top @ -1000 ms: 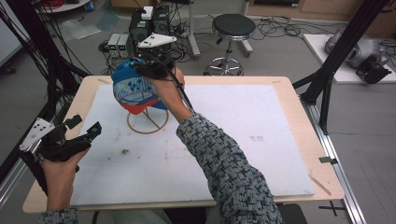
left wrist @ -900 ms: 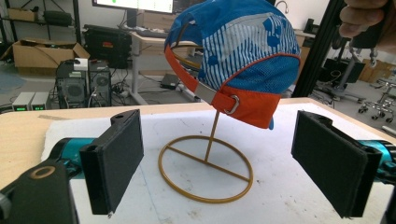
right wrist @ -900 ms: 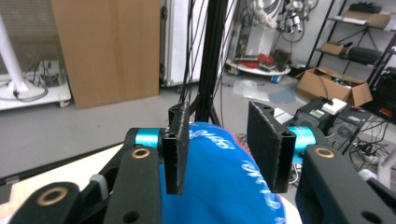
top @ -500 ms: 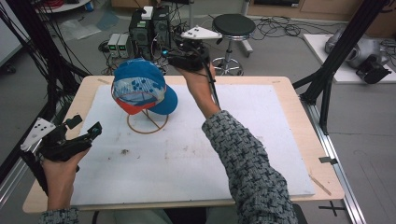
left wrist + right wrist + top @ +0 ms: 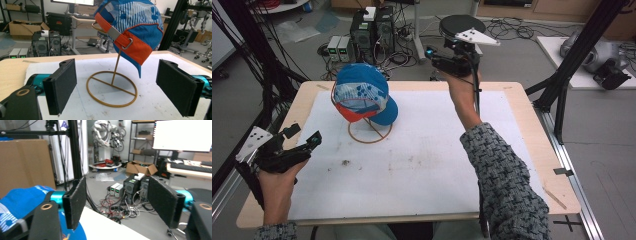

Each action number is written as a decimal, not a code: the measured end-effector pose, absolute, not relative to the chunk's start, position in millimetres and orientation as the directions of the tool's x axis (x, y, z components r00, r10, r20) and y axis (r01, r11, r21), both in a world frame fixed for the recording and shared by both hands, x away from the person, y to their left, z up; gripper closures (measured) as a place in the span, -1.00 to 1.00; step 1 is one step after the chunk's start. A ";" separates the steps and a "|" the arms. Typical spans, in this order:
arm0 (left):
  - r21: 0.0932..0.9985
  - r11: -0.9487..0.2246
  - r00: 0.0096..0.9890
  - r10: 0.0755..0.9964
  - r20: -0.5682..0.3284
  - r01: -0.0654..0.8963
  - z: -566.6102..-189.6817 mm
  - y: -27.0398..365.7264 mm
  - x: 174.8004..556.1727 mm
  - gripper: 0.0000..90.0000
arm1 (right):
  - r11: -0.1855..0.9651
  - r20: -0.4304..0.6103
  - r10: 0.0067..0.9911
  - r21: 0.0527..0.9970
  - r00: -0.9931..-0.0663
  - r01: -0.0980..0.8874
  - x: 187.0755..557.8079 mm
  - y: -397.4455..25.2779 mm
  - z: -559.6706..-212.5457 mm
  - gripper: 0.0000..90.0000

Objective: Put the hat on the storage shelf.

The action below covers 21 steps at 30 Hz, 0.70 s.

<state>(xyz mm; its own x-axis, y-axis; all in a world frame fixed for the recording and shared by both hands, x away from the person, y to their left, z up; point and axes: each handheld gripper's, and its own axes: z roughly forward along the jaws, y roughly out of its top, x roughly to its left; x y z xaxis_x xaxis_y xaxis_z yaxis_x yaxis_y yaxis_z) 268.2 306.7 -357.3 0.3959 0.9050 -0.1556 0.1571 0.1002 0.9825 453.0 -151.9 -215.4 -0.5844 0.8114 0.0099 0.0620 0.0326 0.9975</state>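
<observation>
A blue cap (image 5: 362,94) with an orange band and strap hangs on a thin wire stand (image 5: 369,132) at the back left of the white mat. My left gripper (image 5: 304,136) rests low at the table's left edge, open, pointing at the stand. In the left gripper view the cap (image 5: 130,27) and the stand's ring (image 5: 111,88) lie ahead, between my left gripper's (image 5: 120,90) spread pads and well beyond them. My right gripper (image 5: 433,57) is raised over the far table edge, right of the cap, open and holding nothing. In the right gripper view the cap (image 5: 22,202) sits at lower left, outside my right gripper (image 5: 118,202).
A white mat (image 5: 432,160) covers most of the wooden table (image 5: 522,100). Black frame posts (image 5: 572,60) stand at both sides. Computer boxes (image 5: 372,30) with cables and a round stool (image 5: 462,22) are on the floor behind the table.
My right gripper has come off the cap and risen back and to the right. The cap now hangs on the stand alone, turned a little. The left gripper has stayed put.
</observation>
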 end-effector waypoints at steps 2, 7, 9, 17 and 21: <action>0.982 0.100 0.396 0.905 -0.156 0.158 -357.3 306.5 268.1 -0.62 | 0.026 0.007 0.821 0.998 -0.572 0.049 449.1 -163.8 -215.1 -0.31; 0.982 0.097 0.395 0.906 -0.153 0.160 -357.6 306.6 267.9 -0.62 | 0.011 0.019 0.840 0.999 -0.542 0.052 442.1 -189.2 -217.2 -0.37; 0.982 0.096 0.394 0.906 -0.153 0.160 -357.6 306.5 267.9 -0.62 | -0.027 0.049 0.854 0.998 -0.518 0.049 435.9 -209.4 -218.8 -0.44; 0.982 0.090 0.395 0.906 -0.151 0.168 -359.4 303.9 269.5 -0.62 | -0.046 0.064 0.896 0.998 -0.439 0.051 416.3 -257.8 -235.2 -0.66; 0.981 0.088 0.395 0.906 -0.151 0.173 -360.3 303.4 270.2 -0.62 | -0.031 0.043 0.911 0.999 -0.410 0.037 405.3 -277.6 -246.8 -0.72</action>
